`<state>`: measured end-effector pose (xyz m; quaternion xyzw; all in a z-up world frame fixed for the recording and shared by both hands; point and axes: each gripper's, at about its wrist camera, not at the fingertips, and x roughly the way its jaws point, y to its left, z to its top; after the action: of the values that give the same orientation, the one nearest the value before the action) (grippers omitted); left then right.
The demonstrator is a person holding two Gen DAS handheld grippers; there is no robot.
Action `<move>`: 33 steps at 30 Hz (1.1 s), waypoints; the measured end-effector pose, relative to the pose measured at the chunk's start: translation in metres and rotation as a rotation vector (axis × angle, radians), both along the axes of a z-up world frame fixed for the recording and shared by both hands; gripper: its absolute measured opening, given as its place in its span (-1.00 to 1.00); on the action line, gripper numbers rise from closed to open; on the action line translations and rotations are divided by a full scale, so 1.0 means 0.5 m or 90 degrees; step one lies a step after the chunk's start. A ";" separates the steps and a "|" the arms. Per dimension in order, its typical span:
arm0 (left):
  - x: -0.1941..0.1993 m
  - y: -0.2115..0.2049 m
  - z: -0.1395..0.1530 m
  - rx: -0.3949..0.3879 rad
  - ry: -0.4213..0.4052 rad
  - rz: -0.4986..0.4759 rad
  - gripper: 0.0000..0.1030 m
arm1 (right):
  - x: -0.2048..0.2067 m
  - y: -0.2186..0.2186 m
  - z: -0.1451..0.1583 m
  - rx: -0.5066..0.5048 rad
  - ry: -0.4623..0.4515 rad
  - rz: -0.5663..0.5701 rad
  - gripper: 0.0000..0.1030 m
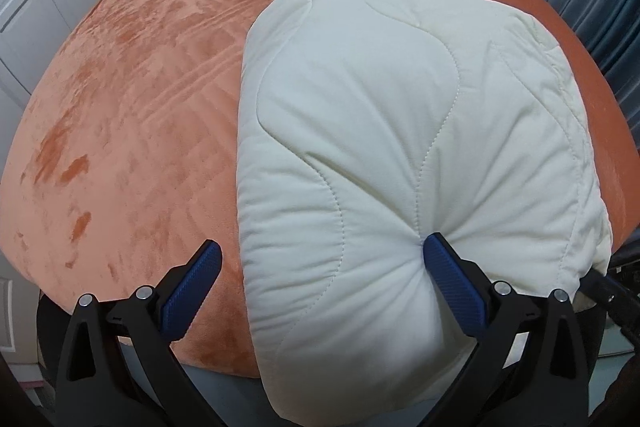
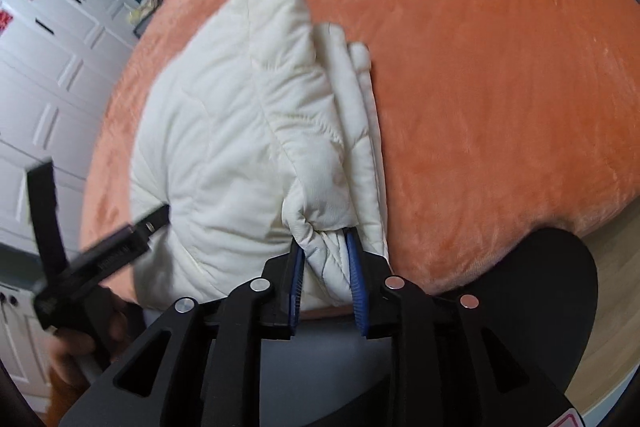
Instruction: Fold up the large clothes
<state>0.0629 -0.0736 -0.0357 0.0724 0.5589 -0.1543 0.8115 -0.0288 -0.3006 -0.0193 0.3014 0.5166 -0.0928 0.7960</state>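
With its layers stacked on the orange bed (image 1: 140, 107), the folded cream quilted garment (image 1: 380, 147) seems nearly done: the left gripper (image 1: 320, 259) gapes wide astride its near edge, while the right gripper (image 2: 326, 259) apparently pinches a bunched corner.

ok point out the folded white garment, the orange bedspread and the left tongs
folded white garment (image 1: 400, 131), left wrist view, quilted top face
orange bedspread (image 1: 140, 99), left wrist view, bare plush left of the garment
left tongs (image 1: 322, 255), left wrist view, midway between the tips
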 end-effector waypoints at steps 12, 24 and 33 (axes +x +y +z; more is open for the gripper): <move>0.006 -0.002 -0.001 0.016 -0.011 0.000 0.91 | 0.022 0.003 0.027 -0.014 -0.004 0.009 -0.43; -0.018 -0.006 0.015 0.040 -0.033 -0.024 0.91 | -0.033 0.030 0.039 -0.057 0.044 0.035 -0.47; -0.014 -0.005 0.016 0.038 -0.032 -0.020 0.91 | 0.048 -0.056 0.098 -0.042 -0.048 -0.018 0.15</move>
<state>0.0561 -0.0764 -0.0280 0.1096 0.5413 -0.1484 0.8203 -0.0048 -0.3288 0.0299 0.2858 0.4788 -0.1098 0.8228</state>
